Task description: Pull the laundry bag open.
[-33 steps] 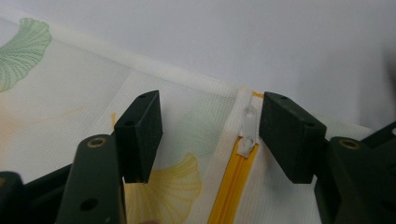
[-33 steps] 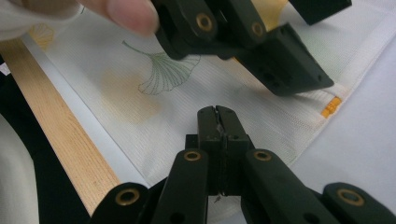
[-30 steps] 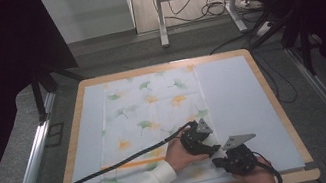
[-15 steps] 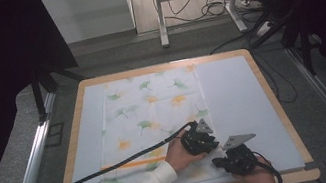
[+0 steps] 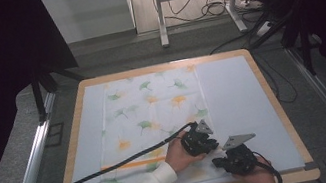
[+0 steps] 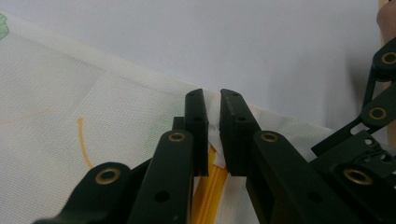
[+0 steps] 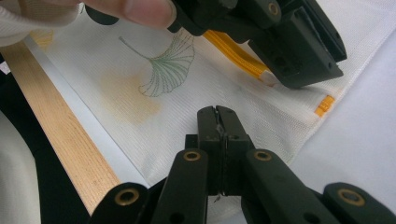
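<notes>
My left gripper [image 6: 212, 116] has just been closing and now pinches the white leaf-printed cloth [image 5: 155, 118] by its orange zipper [image 6: 212, 186], near the table's front edge. My right gripper [image 7: 217, 122] is clenched on the same cloth. A thin bite could slip if I pull unevenly.

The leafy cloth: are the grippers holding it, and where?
Yes. The left gripper pinches the cloth at its orange zipper near the edge; the right gripper pinches its near edge.
</notes>
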The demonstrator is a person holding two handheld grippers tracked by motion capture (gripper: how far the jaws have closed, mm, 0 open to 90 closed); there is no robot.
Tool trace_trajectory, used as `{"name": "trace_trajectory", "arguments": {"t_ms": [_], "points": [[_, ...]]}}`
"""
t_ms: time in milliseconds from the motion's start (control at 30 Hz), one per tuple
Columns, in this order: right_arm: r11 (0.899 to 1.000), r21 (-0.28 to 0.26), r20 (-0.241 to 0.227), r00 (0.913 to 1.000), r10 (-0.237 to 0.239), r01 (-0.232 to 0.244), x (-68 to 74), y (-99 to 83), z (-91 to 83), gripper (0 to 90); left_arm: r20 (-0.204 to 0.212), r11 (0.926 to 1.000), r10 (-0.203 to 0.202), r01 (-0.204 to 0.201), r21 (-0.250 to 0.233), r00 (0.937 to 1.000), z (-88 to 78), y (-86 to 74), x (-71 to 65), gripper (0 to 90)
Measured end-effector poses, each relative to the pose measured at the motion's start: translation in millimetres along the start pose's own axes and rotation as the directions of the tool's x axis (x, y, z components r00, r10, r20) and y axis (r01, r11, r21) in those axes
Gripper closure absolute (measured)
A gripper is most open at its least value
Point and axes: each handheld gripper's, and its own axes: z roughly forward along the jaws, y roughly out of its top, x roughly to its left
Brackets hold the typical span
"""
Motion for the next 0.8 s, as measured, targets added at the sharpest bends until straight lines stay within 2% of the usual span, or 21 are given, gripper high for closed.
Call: {"name": "trace_trajectory", "arguments": {"t_ms": [200, 400, 467, 800], "points": [[1.0, 0.001, 0.007, 1.0, 0.0, 0.0, -0.9, 0.0, -1.0, 88.9, -0.001, 1.0, -0.001, 0.001, -0.001, 1.0, 0.2, -0.1, 0.2, 83.1], [0.998, -0.03, 0.082, 0.9952, 0.054, -0.052, -9.6, 4.2, -3.2, 89.4, -0.002, 1.0, 0.006, -0.006, 0.001, 1.0, 0.3, -0.3, 0.8, 83.5], [0.998, -0.024, 0.095, 0.9933, 0.066, -0.064, -13.5, 5.8, -1.9, 89.4, -0.005, 1.0, 0.009, -0.009, 0.003, 0.9999, 0.0, -0.3, 0.5, 83.6], [0.993, -0.021, 0.094, 0.9888, 0.116, -0.114, -18.4, 7.6, 1.6, 89.9, -0.022, 0.9995, 0.029, -0.029, 0.013, 0.9993, -1.7, -0.9, -0.6, 83.9]]}}
